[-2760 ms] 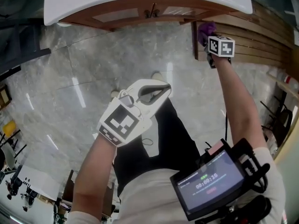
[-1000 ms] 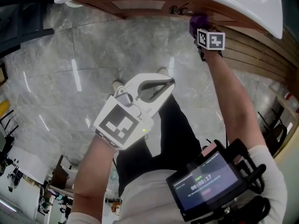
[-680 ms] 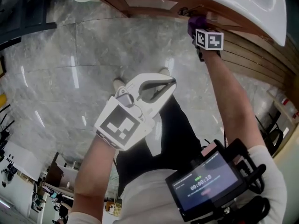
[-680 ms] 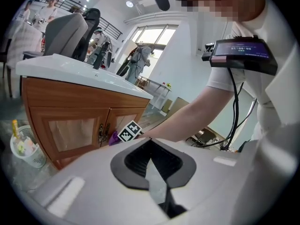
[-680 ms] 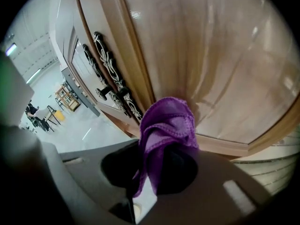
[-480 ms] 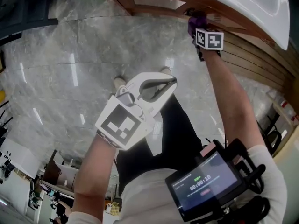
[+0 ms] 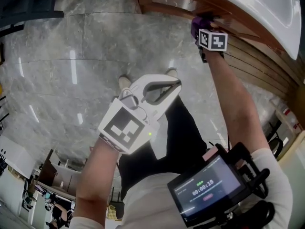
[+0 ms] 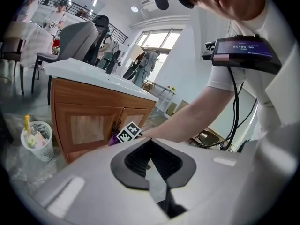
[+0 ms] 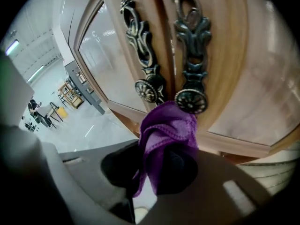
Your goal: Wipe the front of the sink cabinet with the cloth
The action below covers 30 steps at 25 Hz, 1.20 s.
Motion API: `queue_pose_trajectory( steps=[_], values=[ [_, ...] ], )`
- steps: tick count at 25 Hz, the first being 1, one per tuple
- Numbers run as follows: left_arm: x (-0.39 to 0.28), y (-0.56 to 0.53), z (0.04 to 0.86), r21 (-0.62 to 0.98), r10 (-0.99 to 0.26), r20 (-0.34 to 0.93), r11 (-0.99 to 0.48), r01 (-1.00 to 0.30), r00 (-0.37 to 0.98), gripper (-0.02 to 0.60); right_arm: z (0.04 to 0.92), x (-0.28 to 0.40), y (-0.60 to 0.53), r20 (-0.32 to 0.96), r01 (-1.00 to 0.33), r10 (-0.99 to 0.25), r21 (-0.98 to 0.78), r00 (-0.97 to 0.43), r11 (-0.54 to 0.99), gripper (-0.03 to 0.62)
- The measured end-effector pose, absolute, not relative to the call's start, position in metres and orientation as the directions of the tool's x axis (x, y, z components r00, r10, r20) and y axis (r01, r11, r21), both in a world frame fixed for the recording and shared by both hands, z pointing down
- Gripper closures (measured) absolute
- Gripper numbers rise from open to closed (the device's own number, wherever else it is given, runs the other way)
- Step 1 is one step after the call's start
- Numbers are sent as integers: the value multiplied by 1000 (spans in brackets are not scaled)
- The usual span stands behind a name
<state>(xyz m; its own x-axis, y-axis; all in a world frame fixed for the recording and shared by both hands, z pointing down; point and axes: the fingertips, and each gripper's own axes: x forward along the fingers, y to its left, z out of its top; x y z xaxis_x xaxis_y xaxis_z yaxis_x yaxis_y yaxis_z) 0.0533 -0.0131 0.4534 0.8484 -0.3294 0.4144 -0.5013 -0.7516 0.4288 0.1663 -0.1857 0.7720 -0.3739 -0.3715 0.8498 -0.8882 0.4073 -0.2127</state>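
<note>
Grips the cloth (image 9: pixel 166 130) tight in the right gripper (image 9: pixel 150 170), wad bulging past the fingertips, seemingly touching the cabinet (image 9: pixel 243 78). Holds the left gripper (image 8: pixel 152 168) closed and empty, well back. Could snag on the handles (image 9: pixel 192 55) just ahead of the fingertips and pull free.
</note>
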Motion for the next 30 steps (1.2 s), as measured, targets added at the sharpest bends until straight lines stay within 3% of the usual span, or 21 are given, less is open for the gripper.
queue_pose_trajectory(
  steps=[30],
  values=[
    [-99,28,436,412,-468,416,-667,-620,780,574,752,-61,-195,819,-755,-284,-249,-498,606,511]
  ],
)
